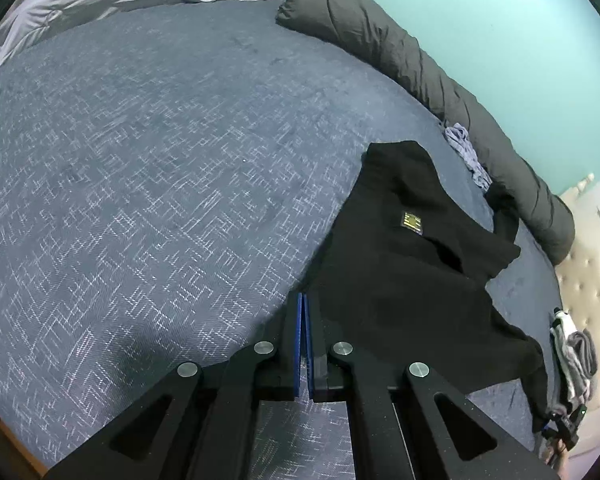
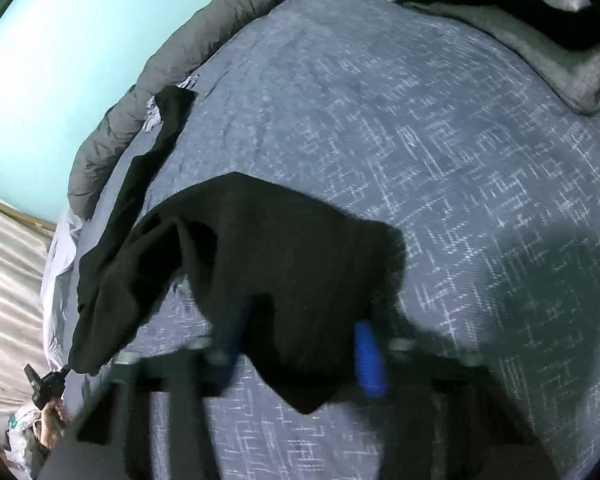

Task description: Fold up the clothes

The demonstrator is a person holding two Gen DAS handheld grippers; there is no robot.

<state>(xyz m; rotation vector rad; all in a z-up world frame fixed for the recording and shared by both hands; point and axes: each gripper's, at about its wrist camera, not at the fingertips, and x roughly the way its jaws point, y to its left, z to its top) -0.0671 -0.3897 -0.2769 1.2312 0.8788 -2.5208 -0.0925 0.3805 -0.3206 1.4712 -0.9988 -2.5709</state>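
Left tongs (image 1: 304, 300) pinched closed on black garment (image 1: 412, 264) edge; right tongs (image 2: 304, 344) spread wide, garment between.

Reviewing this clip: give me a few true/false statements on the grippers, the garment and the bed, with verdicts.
1. The left hand-held gripper is shut at the edge of the black garment. True.
2. The right hand-held gripper is shut. False: its blue fingers are spread apart.
3. The garment lies on a blue patterned bedspread. True.
4. The garment is white. False: black, with a small yellow label.
5. A rolled grey duvet lies along the turquoise wall. True.
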